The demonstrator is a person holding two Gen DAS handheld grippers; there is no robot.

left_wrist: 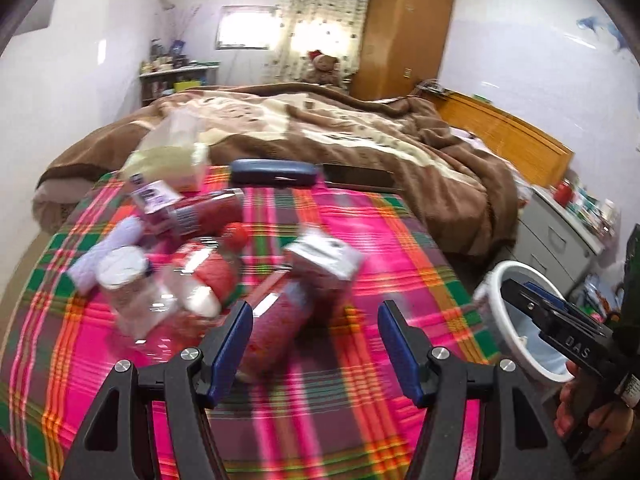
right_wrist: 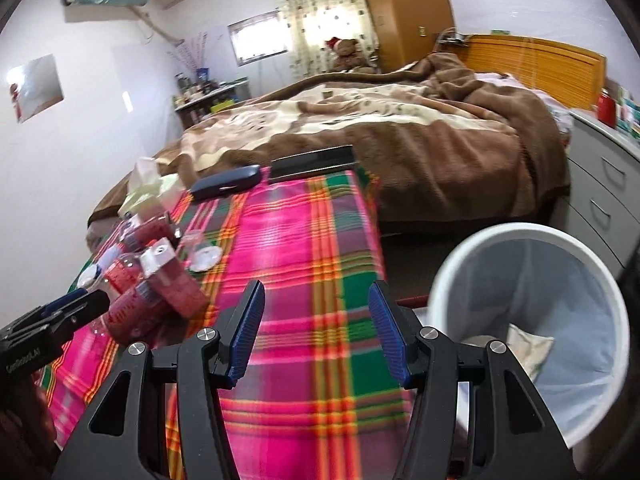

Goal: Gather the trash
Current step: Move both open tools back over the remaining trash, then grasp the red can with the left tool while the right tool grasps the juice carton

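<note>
Trash lies heaped on a pink plaid cloth [left_wrist: 360, 232]: red-labelled bottles [left_wrist: 276, 320], clear plastic bottles [left_wrist: 140, 300] and a small white carton [left_wrist: 320, 256]. My left gripper [left_wrist: 315, 308] hangs open just above this heap, with the nearest red bottle lying by its left finger and nothing pressed between the pads. In the right wrist view the heap [right_wrist: 156, 280] is at the left, with the left gripper [right_wrist: 76, 304] beside it. My right gripper [right_wrist: 316, 286] is open and empty over bare plaid cloth [right_wrist: 304, 232]. A white bin [right_wrist: 500, 232] with a bag liner stands to its right, crumpled paper [right_wrist: 532, 344] inside.
A tissue pack [left_wrist: 172, 156], a dark blue case [left_wrist: 276, 172] and a flat black object [left_wrist: 356, 178] lie at the cloth's far edge. Behind is a bed with a brown blanket [left_wrist: 360, 128], a wooden wardrobe [left_wrist: 404, 32] and grey drawers [right_wrist: 600, 184] past the bin.
</note>
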